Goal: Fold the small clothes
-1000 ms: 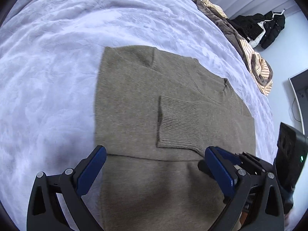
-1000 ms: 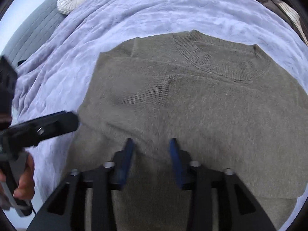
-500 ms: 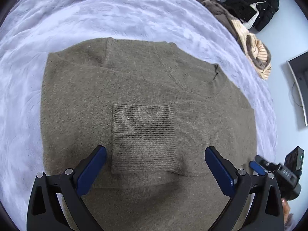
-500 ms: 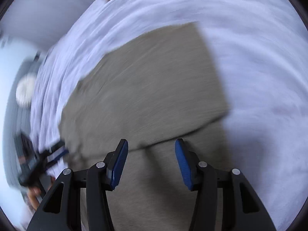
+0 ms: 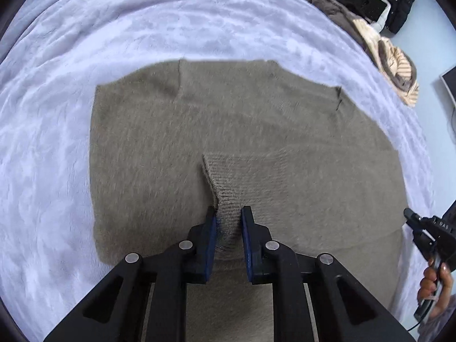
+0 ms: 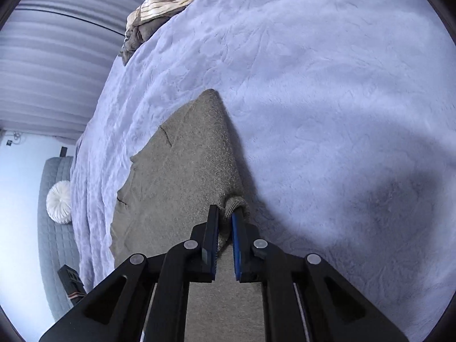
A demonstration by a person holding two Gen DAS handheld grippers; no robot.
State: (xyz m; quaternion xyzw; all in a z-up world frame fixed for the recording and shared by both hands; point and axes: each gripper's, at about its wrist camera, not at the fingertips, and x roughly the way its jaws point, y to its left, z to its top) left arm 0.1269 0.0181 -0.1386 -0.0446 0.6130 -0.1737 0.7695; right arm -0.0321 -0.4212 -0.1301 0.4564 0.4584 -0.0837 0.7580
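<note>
Left wrist view: olive knit sweater (image 5: 256, 148) spread flat on lilac plush blanket (image 5: 114, 28), sleeves folded in; left gripper (image 5: 228, 216) just closed, jaws pinching bunched ribbed cuff (image 5: 228, 193). Right wrist view: right gripper (image 6: 225, 219) also just closed, jaws nipping sweater's side edge (image 6: 233, 202). Risks, as judged: cuff alone lifting and unfolding the sleeve, since only the top layer seems caught; thin edge slipping out; uneven pulls skewing the fold.

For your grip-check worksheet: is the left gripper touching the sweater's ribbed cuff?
Touching. The left wrist view shows the left gripper with both pads pinching a raised bunch of the ribbed cuff.
</note>
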